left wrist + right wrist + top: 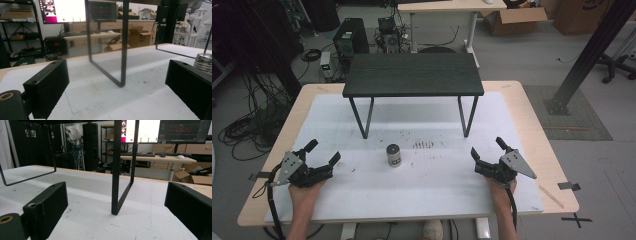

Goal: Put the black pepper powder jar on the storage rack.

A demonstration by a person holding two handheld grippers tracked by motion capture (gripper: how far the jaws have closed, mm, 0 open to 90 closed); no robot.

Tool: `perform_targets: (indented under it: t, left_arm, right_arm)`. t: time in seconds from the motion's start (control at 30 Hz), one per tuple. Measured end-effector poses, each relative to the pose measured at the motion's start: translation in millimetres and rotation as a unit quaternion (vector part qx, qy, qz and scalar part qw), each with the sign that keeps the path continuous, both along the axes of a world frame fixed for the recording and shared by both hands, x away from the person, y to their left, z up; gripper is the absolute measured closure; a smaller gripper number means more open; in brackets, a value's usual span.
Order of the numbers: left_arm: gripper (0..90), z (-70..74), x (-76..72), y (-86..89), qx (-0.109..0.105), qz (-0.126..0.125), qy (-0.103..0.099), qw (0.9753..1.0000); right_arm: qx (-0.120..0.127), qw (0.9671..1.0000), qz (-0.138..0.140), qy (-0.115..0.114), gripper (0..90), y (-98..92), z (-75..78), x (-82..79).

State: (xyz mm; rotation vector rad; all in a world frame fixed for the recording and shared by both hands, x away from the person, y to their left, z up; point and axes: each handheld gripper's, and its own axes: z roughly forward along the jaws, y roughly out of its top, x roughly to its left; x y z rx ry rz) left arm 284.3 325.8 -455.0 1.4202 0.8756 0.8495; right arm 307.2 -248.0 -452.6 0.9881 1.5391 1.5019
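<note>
the small cylinder point(393, 155) looks like ridged, shiny metal with a dark matt top. the white sheet point(437, 175) is matt, scuffed and speckled, over a pale wood table point(532, 115). the stand point(412, 75) has a dark, grainy matt top on thin black metal legs. both grippers' jaws look like matt black plastic.

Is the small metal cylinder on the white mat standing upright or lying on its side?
Upright. In the high view the cylinder stands on its base on the white mat, with its round top facing up.
</note>
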Motion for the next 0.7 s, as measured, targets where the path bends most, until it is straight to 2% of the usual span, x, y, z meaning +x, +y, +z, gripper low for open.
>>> perform_targets:
  t: [0.4,0.7]
  left_arm:
    - [5.5,0.1,0.1,0.0,-0.001,0.001,0.001,1.0]
    - [0.3,0.0,0.0,0.4,-0.004,0.006,0.0,1.0]
  right_arm:
    - [0.001,1.0,0.0,0.0,4.5,-0.2,0.0,0.1]
    - [0.001,1.0,-0.001,0.0,4.5,-0.2,0.0,0.0]
